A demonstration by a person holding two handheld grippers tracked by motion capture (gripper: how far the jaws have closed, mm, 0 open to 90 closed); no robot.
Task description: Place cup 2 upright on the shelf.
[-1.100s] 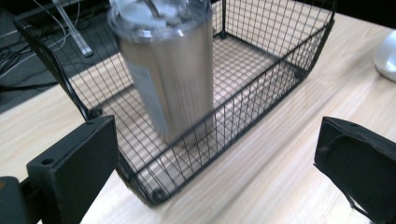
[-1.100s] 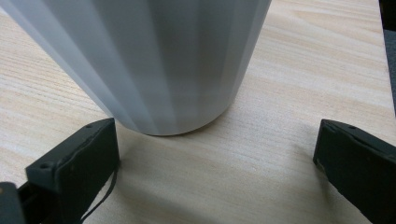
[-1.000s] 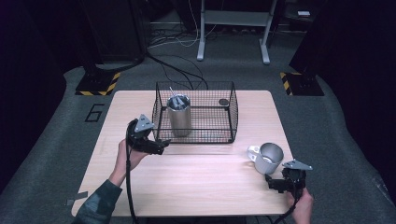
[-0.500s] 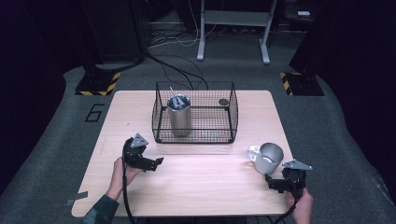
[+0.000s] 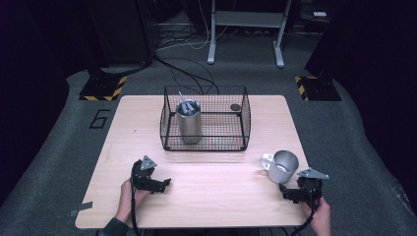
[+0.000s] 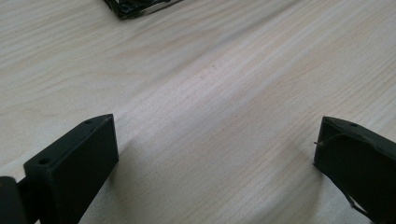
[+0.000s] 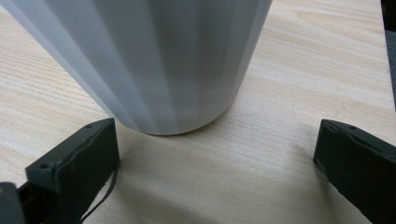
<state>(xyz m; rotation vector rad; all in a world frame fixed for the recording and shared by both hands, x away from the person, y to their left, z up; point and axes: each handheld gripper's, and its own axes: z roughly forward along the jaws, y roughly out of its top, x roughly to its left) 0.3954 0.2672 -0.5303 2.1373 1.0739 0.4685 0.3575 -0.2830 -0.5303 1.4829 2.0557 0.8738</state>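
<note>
Gaping right gripper [image 7: 217, 163] jaws facing mug [image 7: 154, 60]

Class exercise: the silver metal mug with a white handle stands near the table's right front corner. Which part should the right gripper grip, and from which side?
Probably the smooth round wall of the silver metal mug, approached from the near side where the right gripper waits with jaws wide open. The mug stands upright, and its white handle points left, so jaws should span the body without meeting it.

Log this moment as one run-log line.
left gripper: open, over bare table | right gripper: open, facing mug, not gripping | tumbler: upright in wire basket
</note>
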